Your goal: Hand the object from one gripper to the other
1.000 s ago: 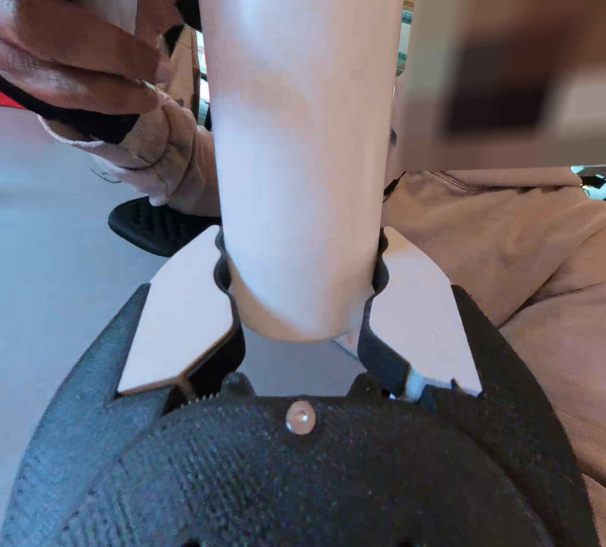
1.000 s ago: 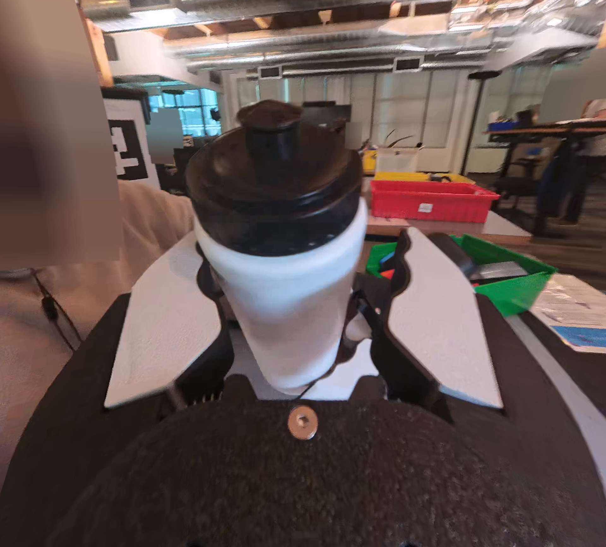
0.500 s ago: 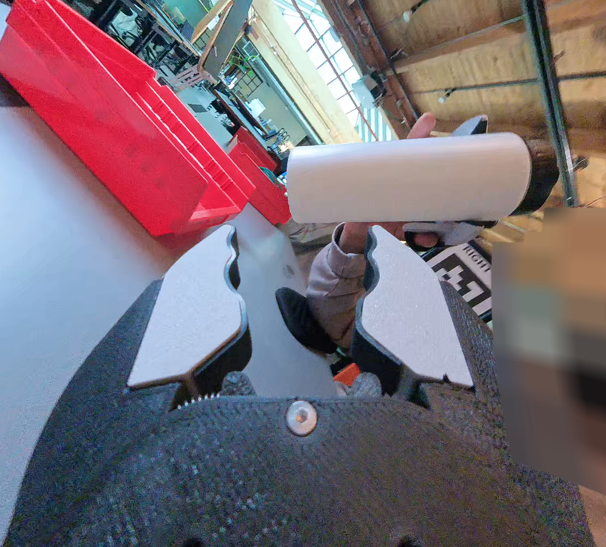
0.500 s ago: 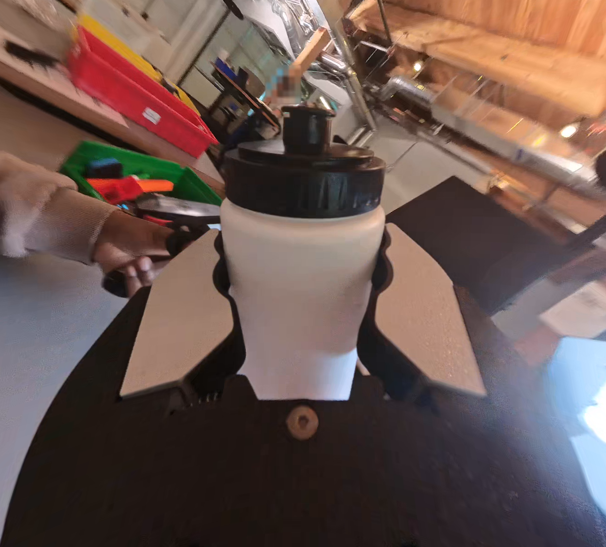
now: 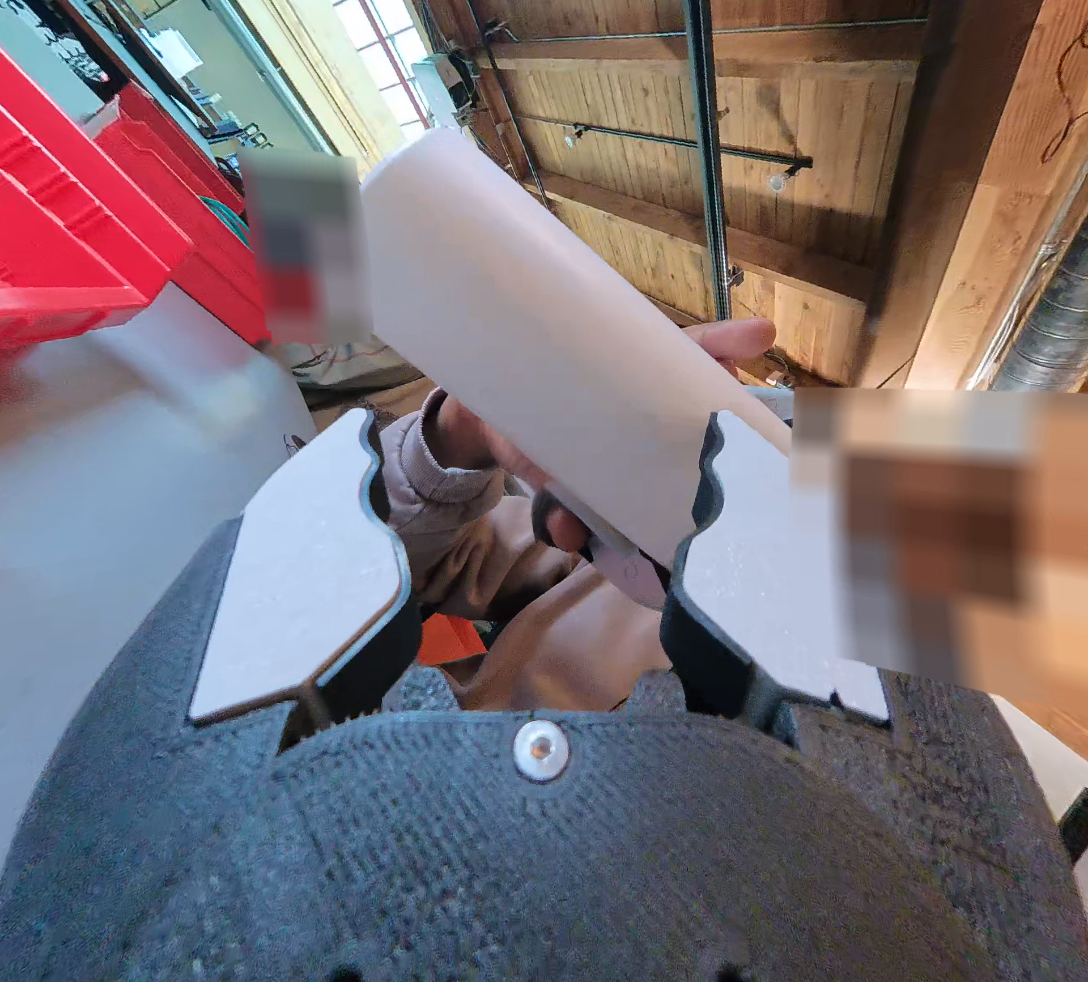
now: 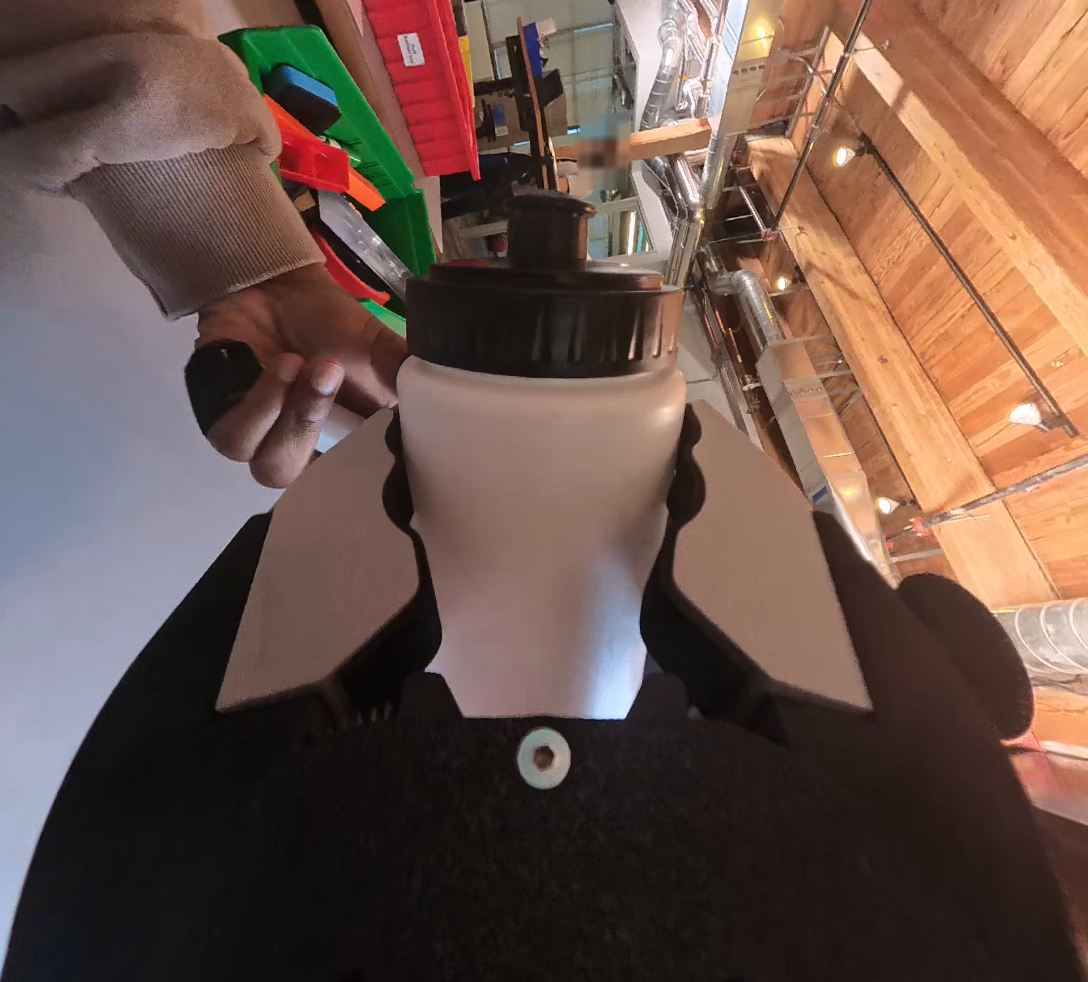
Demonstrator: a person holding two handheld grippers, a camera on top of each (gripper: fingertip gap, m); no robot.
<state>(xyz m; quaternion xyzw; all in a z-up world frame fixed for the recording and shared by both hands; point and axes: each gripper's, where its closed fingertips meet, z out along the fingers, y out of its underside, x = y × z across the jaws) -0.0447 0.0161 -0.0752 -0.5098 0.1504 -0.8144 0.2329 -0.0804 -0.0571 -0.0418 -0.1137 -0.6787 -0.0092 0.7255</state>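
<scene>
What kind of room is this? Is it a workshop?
Probably a workshop or lab: bare wooden ceiling, metal air ducts, and red and green storage bins of tools.

red bins [image 5: 88, 224], green tray [image 6: 365, 141], wooden ceiling [image 5: 765, 70]

1. The left wrist view sits just behind the left gripper [image 5: 538, 506] and looks up along its fingers toward the wooden ceiling [image 5: 795, 88] at the upper right of the frame.
2. The right wrist view sits close behind the right gripper [image 6: 541, 518], rolled sideways, with red bins [image 6: 412, 29] at the top centre of the frame.
3. Both views share the white bottle [image 5: 530, 318], very near [image 6: 541, 483].
</scene>
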